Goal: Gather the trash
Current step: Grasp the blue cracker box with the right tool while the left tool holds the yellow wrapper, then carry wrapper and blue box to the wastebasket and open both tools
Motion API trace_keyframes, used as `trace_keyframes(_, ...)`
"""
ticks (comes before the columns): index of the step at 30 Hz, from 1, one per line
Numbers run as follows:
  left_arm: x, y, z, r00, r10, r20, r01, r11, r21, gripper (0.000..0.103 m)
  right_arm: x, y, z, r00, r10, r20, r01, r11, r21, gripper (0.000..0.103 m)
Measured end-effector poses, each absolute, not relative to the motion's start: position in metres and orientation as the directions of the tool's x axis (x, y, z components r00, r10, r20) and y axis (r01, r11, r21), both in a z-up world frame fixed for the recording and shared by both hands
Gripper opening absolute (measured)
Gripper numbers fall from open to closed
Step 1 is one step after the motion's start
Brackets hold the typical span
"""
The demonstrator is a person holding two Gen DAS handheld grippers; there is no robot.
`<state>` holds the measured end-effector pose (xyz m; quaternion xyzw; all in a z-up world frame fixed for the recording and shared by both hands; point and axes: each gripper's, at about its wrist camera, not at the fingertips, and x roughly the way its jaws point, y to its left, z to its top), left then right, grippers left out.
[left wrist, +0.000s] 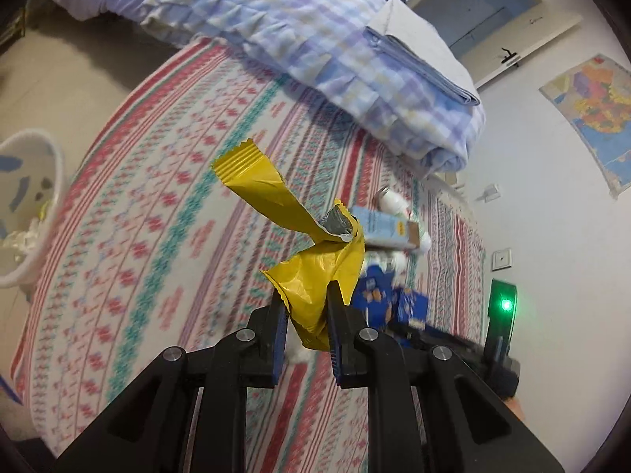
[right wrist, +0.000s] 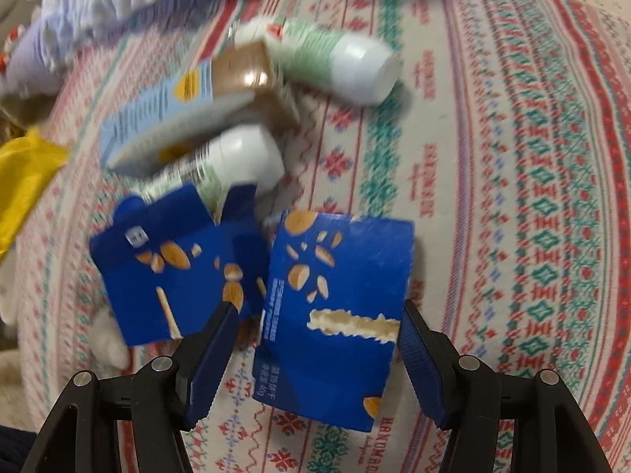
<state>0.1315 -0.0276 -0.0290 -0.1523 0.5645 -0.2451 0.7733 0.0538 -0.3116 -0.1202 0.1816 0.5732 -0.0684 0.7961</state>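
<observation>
While our left gripper (left wrist: 305, 307) hangs above the patterned bedsheet (left wrist: 157, 216), its two blue-padded fingers are clenched on a crumpled yellow wrapper (left wrist: 311, 276), and the wrapper's long torn end twists up and away from the pads, silver lining showing at the tear. Off to the left edge of this view sits a white bin (left wrist: 23, 213) with blue blotches, on the floor beside the bed, with pale scraps inside it. Beyond the wrapper, further along the sheet, lies the rest of the litter in a loose cluster, and a folded checked quilt (left wrist: 355, 51) sits behind it near the wall, where a map (left wrist: 595, 114) hangs. Over in the right wrist view, our right gripper (right wrist: 317, 331) points steeply down with its jaws spread wide, released, and a blue snack box (right wrist: 335, 315) stands between the two fingers; the right pad looks just beside the box's edge, the left pad well clear, so nothing is grasped. A second blue snack box (right wrist: 173, 260), torn open at the top, lies just left of it. Behind those we see a light-blue carton (right wrist: 173, 110) with a brown end, and two white bottles (right wrist: 343, 63), one partly tucked under the carton, all resting on the bedsheet.
</observation>
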Motion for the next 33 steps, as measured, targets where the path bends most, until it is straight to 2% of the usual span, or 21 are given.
trace_keyframes(2,0.129,-0.014,-0.031,0.236,-0.543,-0.806,0.189,0.839,-0.51,0.019,0.055,-0.305,-0.118,0.346,0.072,-0.935,0.297,0.938,0.182,0.061)
trace_keyframes(20,0.152,0.058,-0.037,0.272,-0.56,-0.782,0.054,0.821,-0.569,0.019,0.03,-0.304,-0.05,0.618,-0.033,-0.785,0.317,0.925,0.21,0.06)
trace_keyframes(26,0.16,0.09,-0.041,0.29,-0.551,-0.782,-0.018,0.814,-0.58,0.019,0.034,-0.267,-0.037,0.686,-0.001,-0.728,0.222,0.953,0.208,0.06)
trace_keyframes(33,0.173,0.141,-0.051,0.325,-0.523,-0.788,-0.139,0.798,-0.586,0.019,0.049,-0.221,-0.044,0.691,0.09,-0.717,0.122,0.963,0.239,0.06)
